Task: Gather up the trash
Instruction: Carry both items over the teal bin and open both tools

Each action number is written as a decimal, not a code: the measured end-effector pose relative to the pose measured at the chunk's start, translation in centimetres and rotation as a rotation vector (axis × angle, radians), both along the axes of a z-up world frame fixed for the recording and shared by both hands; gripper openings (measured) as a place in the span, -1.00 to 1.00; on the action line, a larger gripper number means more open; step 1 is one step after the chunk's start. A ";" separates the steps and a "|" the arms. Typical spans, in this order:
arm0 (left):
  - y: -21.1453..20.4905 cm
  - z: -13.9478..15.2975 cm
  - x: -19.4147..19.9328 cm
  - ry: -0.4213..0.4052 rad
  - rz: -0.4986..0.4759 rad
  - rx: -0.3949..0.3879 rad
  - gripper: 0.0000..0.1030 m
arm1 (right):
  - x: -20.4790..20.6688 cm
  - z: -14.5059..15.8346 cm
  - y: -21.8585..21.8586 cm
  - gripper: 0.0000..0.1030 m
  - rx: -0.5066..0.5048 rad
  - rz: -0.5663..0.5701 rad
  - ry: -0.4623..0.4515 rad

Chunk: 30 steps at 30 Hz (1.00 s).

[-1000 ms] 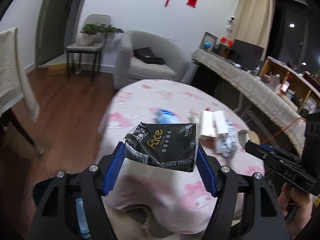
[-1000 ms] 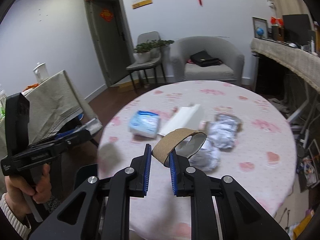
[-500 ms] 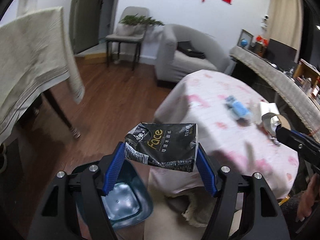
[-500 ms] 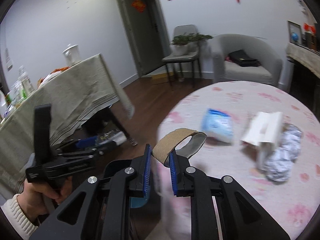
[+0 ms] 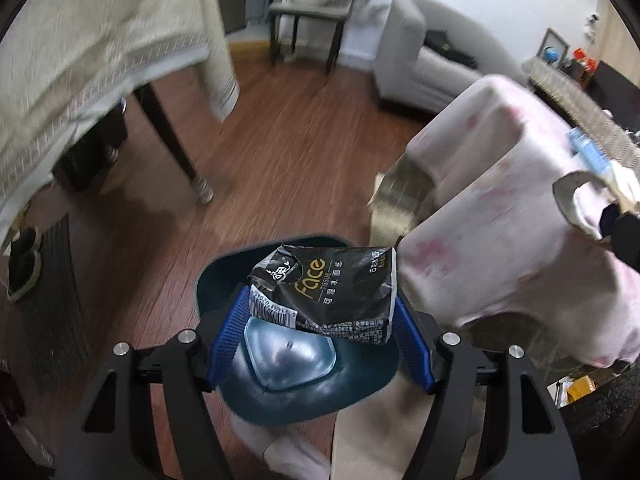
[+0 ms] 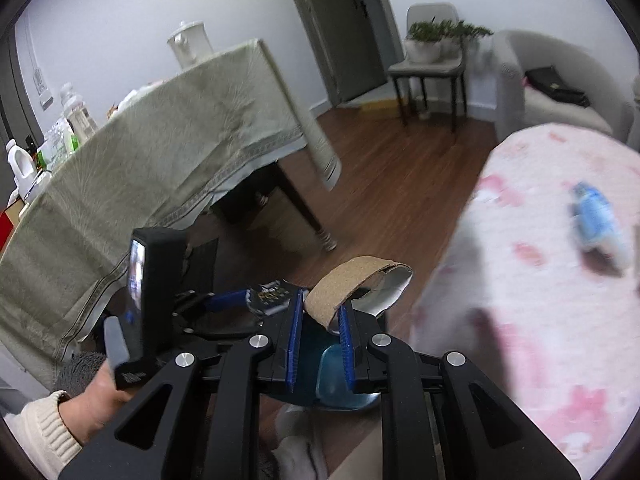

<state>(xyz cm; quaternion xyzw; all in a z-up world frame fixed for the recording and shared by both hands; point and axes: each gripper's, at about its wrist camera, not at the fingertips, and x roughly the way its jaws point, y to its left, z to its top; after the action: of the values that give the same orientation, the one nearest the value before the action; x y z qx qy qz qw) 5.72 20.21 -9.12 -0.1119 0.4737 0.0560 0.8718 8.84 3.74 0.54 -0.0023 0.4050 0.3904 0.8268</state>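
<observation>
Both grippers have swung off the worktop [image 5: 520, 168] toward the bin [image 5: 304, 364]. Left view: the left gripper [image 5: 320, 320] clamps the wrapper [image 5: 332, 292] above the bin, ready for release. Right view: the right gripper [image 6: 320, 336], jaws pinched on the cardboard ring [image 6: 352, 284], needs lowering further over the bin.

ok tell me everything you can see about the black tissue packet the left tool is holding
The tissue packet is a crumpled black plastic wrapper, torn open at its upper left corner. It carries gold "Face" lettering, white "TISSUE" and Chinese text, and a white barcode strip along its lower left edge. It looks flattened and empty. The left tool grips it by its two side edges between blue ribbed pads, holding it face-up directly over the dark blue bin on the wooden floor.
</observation>
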 end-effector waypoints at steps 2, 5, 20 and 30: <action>0.5 -0.8 0.0 0.024 0.007 -0.022 0.39 | 0.1 -0.8 1.3 -0.66 -0.011 0.013 0.020; 0.9 -2.3 0.1 0.063 0.014 -0.028 0.39 | 0.2 -1.7 2.7 -0.66 -0.024 0.027 0.039; 2.5 -7.1 0.4 0.190 0.001 -0.041 0.60 | 1.5 -5.8 5.4 -0.66 -0.055 0.032 0.142; 4.5 -3.1 -1.0 0.072 0.065 -0.023 0.49 | 2.2 -7.6 6.2 -0.66 -0.087 0.027 0.168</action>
<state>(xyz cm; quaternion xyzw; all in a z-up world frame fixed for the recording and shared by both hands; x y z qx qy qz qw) 4.76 24.75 -12.20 -0.1350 0.5015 0.0828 0.8505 11.03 9.93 -7.10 -0.0111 0.4893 0.3821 0.7839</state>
